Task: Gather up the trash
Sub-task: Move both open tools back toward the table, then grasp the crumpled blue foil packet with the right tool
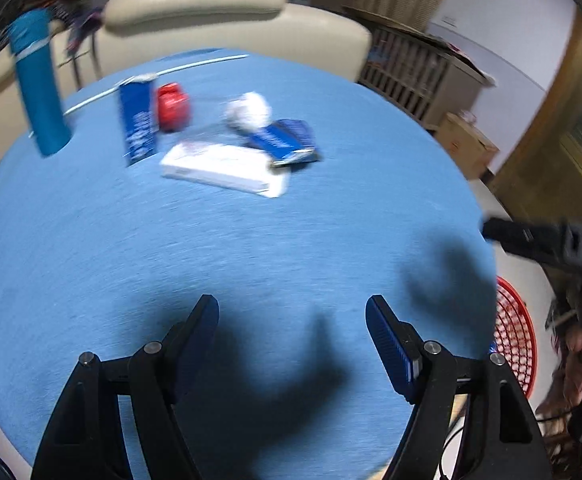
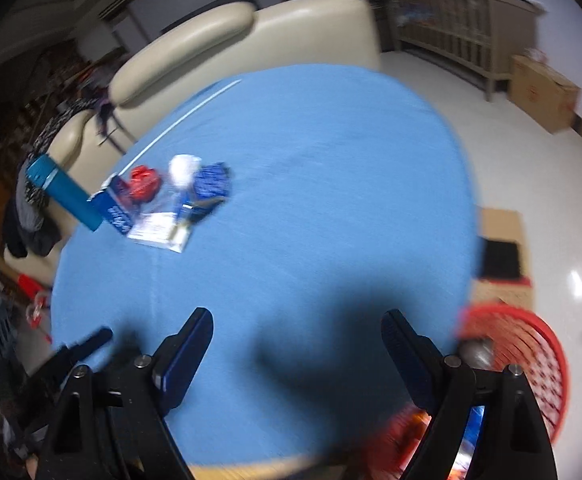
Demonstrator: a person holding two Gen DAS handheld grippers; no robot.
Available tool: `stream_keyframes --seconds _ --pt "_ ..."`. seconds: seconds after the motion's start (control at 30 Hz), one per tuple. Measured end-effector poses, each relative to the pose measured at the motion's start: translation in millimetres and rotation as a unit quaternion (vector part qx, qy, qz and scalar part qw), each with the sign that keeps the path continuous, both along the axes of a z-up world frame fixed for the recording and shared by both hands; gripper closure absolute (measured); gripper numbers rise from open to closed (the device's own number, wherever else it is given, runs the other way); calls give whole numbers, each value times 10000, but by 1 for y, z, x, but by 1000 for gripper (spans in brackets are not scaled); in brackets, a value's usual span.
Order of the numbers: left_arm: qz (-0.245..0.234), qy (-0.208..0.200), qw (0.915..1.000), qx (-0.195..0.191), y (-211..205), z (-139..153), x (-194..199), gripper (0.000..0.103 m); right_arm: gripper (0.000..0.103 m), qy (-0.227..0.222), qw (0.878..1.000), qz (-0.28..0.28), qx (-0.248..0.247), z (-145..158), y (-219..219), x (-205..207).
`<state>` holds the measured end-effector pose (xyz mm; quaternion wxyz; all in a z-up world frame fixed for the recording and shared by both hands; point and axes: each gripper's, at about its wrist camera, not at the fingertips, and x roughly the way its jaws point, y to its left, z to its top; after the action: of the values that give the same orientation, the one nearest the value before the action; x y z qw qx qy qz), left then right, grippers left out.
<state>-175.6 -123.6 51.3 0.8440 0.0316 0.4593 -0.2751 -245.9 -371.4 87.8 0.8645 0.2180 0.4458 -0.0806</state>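
A cluster of items lies at the far side of the blue round table (image 1: 251,248): a flat white box (image 1: 223,168), a blue packet (image 1: 287,140), a crumpled white wad (image 1: 249,110), a small red carton (image 1: 173,106), an upright blue carton (image 1: 139,120) and a tall teal bottle (image 1: 39,84). The same cluster shows in the right wrist view, with the white box (image 2: 159,230) and white wad (image 2: 183,170). My left gripper (image 1: 291,312) is open and empty over the near table. My right gripper (image 2: 297,324) is open and empty, near the table's right front edge.
A red mesh basket (image 2: 531,344) stands on the floor by the table's right front edge, also seen in the left wrist view (image 1: 515,332). A cream sofa (image 1: 211,12) is behind the table. A wooden cabinet (image 1: 415,72) and cardboard boxes (image 2: 543,92) stand at the right.
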Motion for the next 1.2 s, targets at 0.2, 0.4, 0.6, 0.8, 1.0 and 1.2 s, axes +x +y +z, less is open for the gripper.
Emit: stream_keyframes --seconds 0.2,0.4,0.6,0.8,1.0,1.2 --pt "338 133 9993 -29 29 -11 16 26 15 25 9972 737 -108 -7 37 111" --pt "501 180 9986 -30 47 -17 30 26 15 345 9941 948 -391 -27 54 197" --pt "530 170 9984 -50 48 -16 42 26 16 830 9874 1185 -635 -57 71 229" --pt "470 202 9987 -34 37 -16 55 26 26 619 9892 1188 -593 -55 65 213" --pt "641 293 9973 -188 9 -8 89 26 26 341 9958 812 -232 -46 39 174" --pt "1241 795 9880 -457 -31 -5 127 26 26 136 9986 480 146 -38 14 136"
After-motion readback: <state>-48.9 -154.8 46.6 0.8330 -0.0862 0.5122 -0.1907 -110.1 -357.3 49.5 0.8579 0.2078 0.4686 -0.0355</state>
